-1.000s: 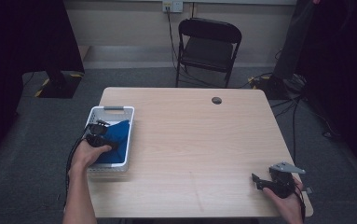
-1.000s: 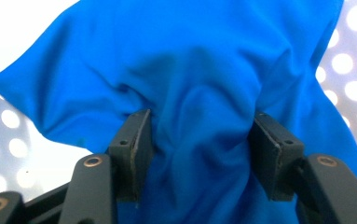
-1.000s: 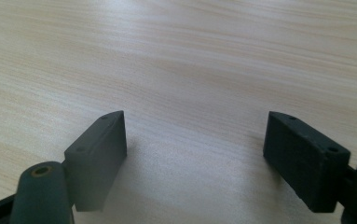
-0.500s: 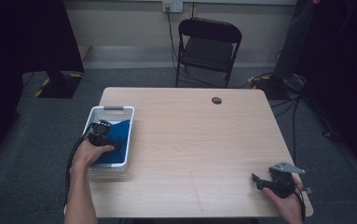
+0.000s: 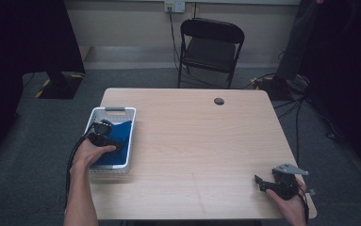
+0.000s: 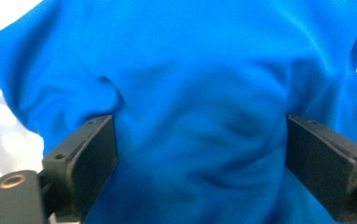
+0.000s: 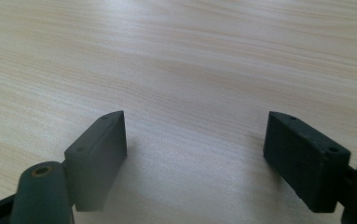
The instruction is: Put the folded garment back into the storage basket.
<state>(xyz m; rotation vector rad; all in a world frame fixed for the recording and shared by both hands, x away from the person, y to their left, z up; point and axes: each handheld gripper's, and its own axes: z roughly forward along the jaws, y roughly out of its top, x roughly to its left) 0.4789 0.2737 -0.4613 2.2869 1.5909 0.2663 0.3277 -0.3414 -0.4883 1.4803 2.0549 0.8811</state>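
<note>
A crumpled blue cloth point(image 5: 119, 139) lies inside a white basket point(image 5: 113, 111) at the table's left edge. My left gripper point(image 5: 113, 137) points down into the basket right above the cloth point(image 6: 199, 107). Its jaws have just been opening and now stand wide apart, the fabric lying loose below and between them, not pinched. My right gripper point(image 5: 258, 181) rests at the table's front right corner, open, with bare wood point(image 7: 181, 60) between its jaws.
The light wooden table point(image 5: 201, 141) has a small dark round cap point(image 5: 219, 101) near its far edge. A black folding chair point(image 5: 209, 44) stands behind the table. Cables lie on the floor at the right.
The left hand sits in the same place over the basket; the high view is too small to show its jaws move. The right hand has not moved.
</note>
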